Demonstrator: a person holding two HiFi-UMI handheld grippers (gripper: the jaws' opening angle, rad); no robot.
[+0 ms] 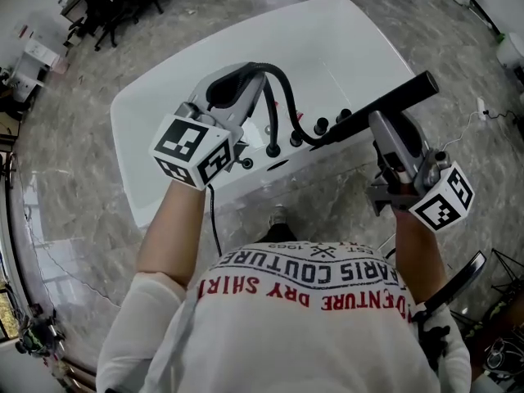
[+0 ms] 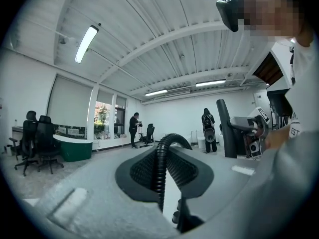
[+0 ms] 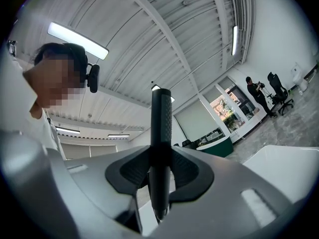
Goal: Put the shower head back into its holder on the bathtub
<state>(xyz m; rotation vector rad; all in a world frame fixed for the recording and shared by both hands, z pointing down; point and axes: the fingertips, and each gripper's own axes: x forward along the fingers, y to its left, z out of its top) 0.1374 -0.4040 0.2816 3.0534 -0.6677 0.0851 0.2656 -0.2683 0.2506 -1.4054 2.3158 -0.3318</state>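
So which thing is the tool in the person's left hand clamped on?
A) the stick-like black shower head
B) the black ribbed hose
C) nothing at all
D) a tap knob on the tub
B: in the left gripper view the black ribbed hose runs between the fingers of the left gripper, pinched there. The shower head sits in the right gripper.

"PARIS COUTURE", "DRY SHIRT" on white shirt (image 1: 286, 334)

Head view looks steeply down onto the bathtub (image 1: 344, 39) — gripper views, low, share the ceiling (image 2: 149, 24).
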